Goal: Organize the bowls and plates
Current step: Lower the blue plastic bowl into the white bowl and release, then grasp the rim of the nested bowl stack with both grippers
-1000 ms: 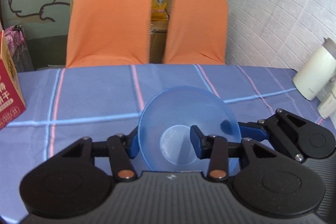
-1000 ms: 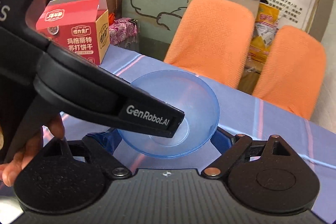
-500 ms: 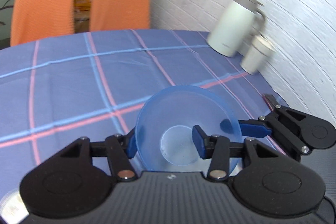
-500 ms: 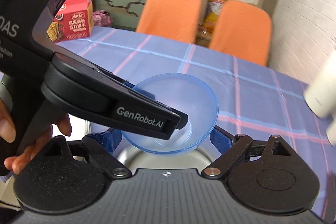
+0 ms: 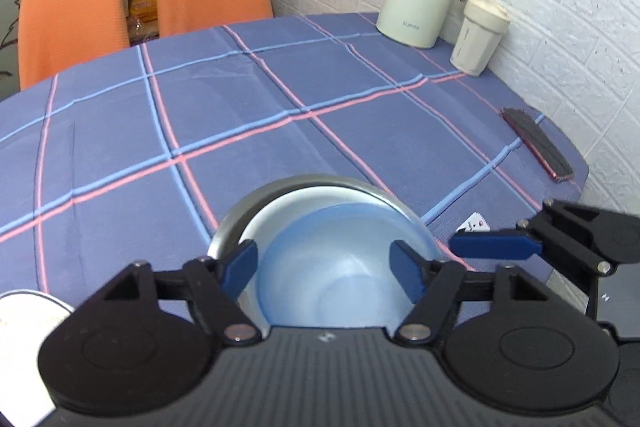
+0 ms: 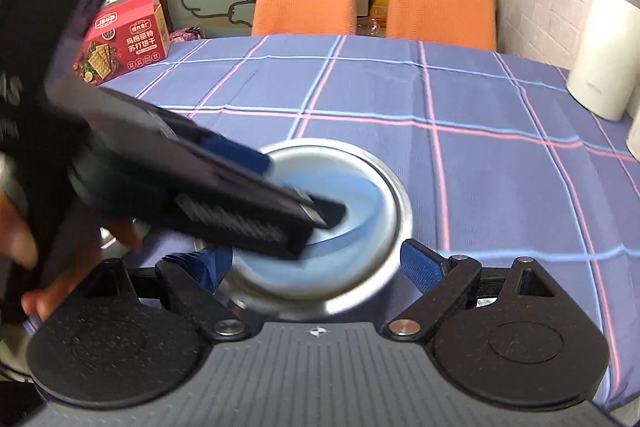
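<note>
So, L to R. Left claw [image 5: 325, 269]: jaws spread wide, one either side of the blue bowl [image 5: 332, 267], no pad clearly pressing the rim, so it reads as let go or nearly. Blue bowl sits nested inside the steel bowl [image 5: 230, 227], tilted a bit, not seated flat; both on the table [image 5: 240, 115] w/ the plaid cloth, near its front edge. Right claw [image 6: 316, 263] also wide apart, straddling the steel bowl's near rim, gripping nothing.

Handling, my guess: blue bowl is thin translucent plastic, v. light, bit flexy, smooth so slippery; pinch the rim wall, one finger in, one out. Steel bowl stiff, heavier, slick, not fragile; take by the rolled rim. Light bowl may rock or slide inside the steel.
</note>
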Demonstrator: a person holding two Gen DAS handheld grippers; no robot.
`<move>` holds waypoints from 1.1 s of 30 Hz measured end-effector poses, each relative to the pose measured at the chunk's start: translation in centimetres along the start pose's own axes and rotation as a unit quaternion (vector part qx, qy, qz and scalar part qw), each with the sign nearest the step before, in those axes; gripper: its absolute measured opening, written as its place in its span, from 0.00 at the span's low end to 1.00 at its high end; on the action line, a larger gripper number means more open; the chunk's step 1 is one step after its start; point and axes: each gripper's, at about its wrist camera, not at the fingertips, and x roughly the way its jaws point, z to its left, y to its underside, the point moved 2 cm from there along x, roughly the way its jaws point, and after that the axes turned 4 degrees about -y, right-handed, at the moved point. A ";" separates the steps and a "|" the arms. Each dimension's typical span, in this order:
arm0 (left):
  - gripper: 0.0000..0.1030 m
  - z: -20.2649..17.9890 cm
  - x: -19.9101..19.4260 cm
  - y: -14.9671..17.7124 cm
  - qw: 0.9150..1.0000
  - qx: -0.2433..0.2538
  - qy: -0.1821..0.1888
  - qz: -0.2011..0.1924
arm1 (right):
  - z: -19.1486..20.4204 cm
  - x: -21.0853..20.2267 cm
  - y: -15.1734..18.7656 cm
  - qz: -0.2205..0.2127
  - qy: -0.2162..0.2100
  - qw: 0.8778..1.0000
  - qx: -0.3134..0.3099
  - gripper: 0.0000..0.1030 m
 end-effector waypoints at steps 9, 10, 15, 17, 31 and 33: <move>0.79 1.6 -4.3 1.2 0.995 -0.061 -0.028 -0.073 | -0.8 -3.4 3.4 -0.090 0.021 0.992 0.084 0.77; 0.80 1.6 -4.4 1.6 0.994 -0.069 -0.032 -0.075 | -0.7 -3.3 3.6 -0.099 0.025 0.990 0.094 0.77; 0.80 1.9 -4.0 2.9 0.992 -0.099 -0.049 -0.068 | -1.1 -3.3 5.1 -0.131 0.027 0.979 0.153 0.77; 0.81 2.1 -3.7 2.9 0.991 -0.103 -0.056 -0.062 | -1.9 -3.2 5.0 -0.122 0.023 0.981 0.148 0.77; 0.94 3.3 -0.7 1.1 0.992 -0.093 -0.068 -0.042 | -3.6 1.0 2.7 -0.079 0.023 0.987 0.141 0.78; 0.94 3.6 -0.1 1.0 0.993 -0.090 -0.070 -0.033 | -3.5 1.9 2.5 -0.068 0.028 0.988 0.132 0.78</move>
